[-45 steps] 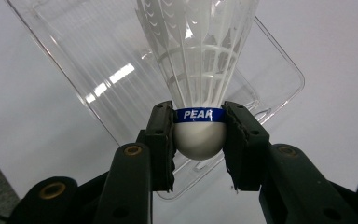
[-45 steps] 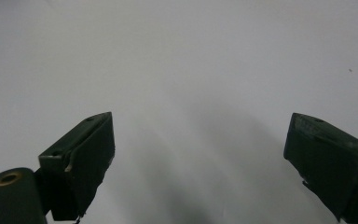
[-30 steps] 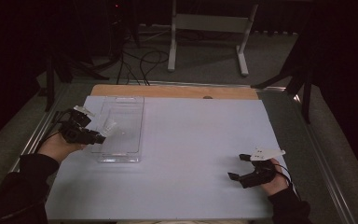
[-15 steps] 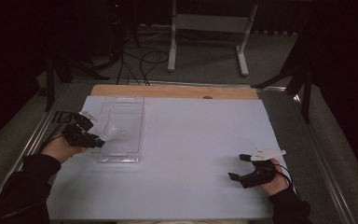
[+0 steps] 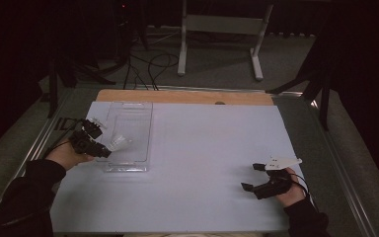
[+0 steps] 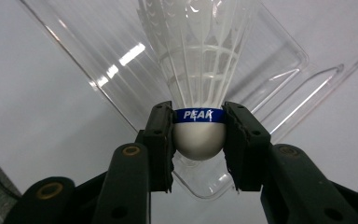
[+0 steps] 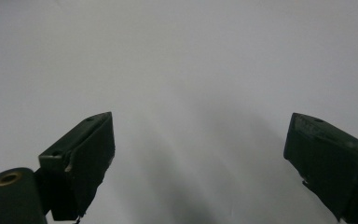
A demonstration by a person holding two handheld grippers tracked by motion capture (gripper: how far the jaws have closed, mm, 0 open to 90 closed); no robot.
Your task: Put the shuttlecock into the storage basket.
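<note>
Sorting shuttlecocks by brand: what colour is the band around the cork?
Dark blue band with white lettering, clearest in the left gripper view.

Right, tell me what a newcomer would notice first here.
First, the white shuttlecock, its cork pinched between the left gripper's jaws, over the clear tray at the table's left. Next, the right gripper, jaws wide open and holding nothing, low at the near right.

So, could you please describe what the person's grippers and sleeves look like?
Both grippers, left and right, are black with two blocky jaws and brass-coloured pivot pins. The right one carries a pale three-cornered plate and a thin dark cable. Both sleeves are dark.
</note>
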